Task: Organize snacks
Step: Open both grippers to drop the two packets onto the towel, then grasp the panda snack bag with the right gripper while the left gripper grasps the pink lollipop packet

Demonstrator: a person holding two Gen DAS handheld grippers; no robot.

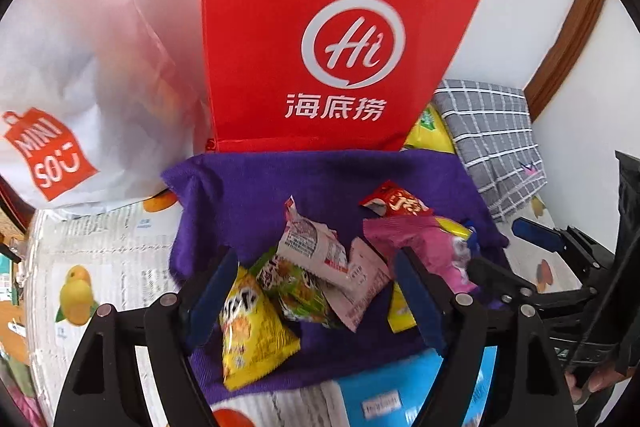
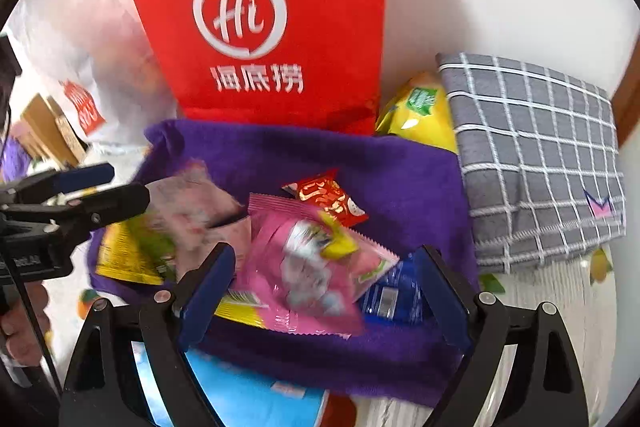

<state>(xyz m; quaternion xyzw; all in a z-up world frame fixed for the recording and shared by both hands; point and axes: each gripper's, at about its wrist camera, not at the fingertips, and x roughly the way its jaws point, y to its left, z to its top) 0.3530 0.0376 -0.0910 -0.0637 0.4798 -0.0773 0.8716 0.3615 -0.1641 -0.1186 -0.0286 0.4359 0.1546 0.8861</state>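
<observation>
Several snack packets lie in a heap on a purple cloth [image 1: 256, 195] [image 2: 304, 155]. In the left wrist view my left gripper [image 1: 316, 283] is open over a yellow triangular packet [image 1: 252, 335], a green packet [image 1: 296, 287] and white-pink packets [image 1: 316, 247]. In the right wrist view my right gripper [image 2: 328, 283] is open around a pink packet [image 2: 316, 267], with a blue packet [image 2: 394, 295] beside it and a red packet [image 2: 328, 197] behind. The right gripper also shows at the right of the left wrist view [image 1: 536, 235]; the left gripper shows at the left of the right wrist view [image 2: 100, 187].
A red Haidilao bag [image 1: 320, 39] [image 2: 256, 19] stands behind the cloth, a white Miniso bag [image 1: 60, 99] to its left. A yellow packet [image 2: 420, 111] and a folded grey checked cloth [image 2: 532, 155] lie at the right. A blue box [image 1: 400, 395] sits at the front edge.
</observation>
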